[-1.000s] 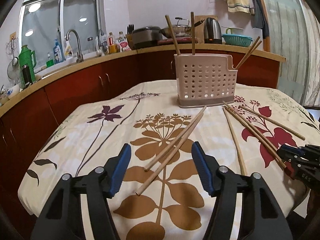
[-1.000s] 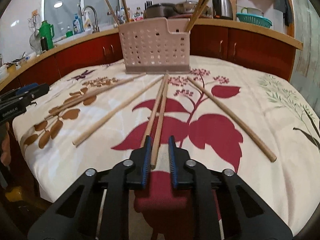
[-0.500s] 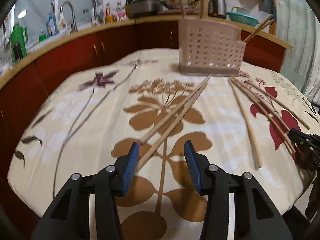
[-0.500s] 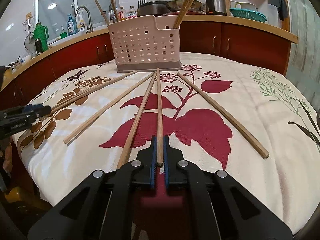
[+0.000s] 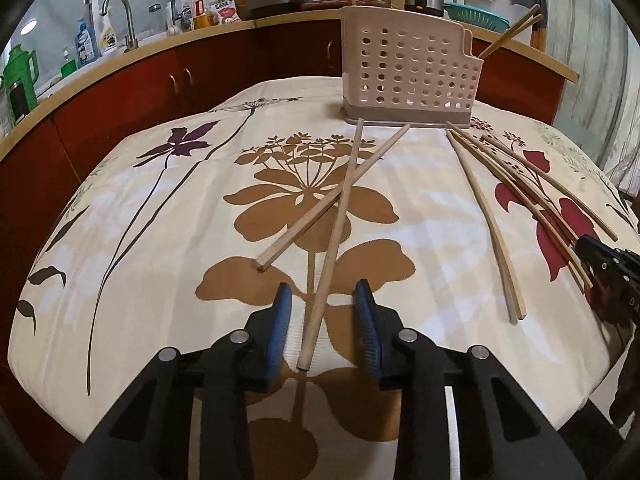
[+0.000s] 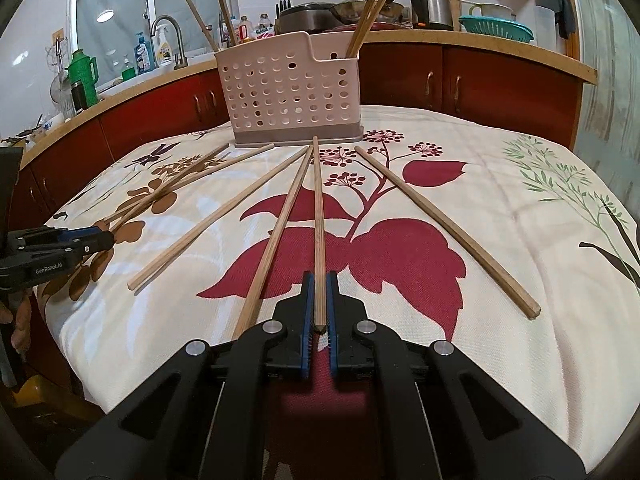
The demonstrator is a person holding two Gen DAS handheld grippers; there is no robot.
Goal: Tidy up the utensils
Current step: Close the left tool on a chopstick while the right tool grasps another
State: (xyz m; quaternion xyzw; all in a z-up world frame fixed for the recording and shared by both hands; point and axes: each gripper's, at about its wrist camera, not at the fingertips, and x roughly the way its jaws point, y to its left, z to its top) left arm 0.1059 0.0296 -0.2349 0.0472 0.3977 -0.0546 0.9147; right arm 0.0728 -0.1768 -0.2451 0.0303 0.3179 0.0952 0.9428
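Note:
Several wooden chopsticks lie on a floral tablecloth in front of a pink perforated utensil holder [image 5: 408, 76] [image 6: 292, 96] that has chopsticks standing in it. In the left wrist view my left gripper [image 5: 322, 300] is closing around the near end of one chopstick [image 5: 332, 240]; its blue pads stand apart from the wood on both sides. That stick crosses a second chopstick [image 5: 332, 196]. In the right wrist view my right gripper [image 6: 318, 284] is shut on the near end of another chopstick [image 6: 318, 216], which lies on the cloth and points at the holder.
More chopsticks [image 6: 436, 224] [image 6: 216, 220] fan out across the cloth beside the held one. Red cabinets and a counter [image 5: 160, 44] with a sink tap, bottles, a kettle and pots curve behind the table. The table's front edge is close below both grippers.
My left gripper dropped down and forward over the chopstick pair and its jaws narrowed around one stick, which now crosses its neighbour. The right gripper closed fully onto its chopstick and stayed put.

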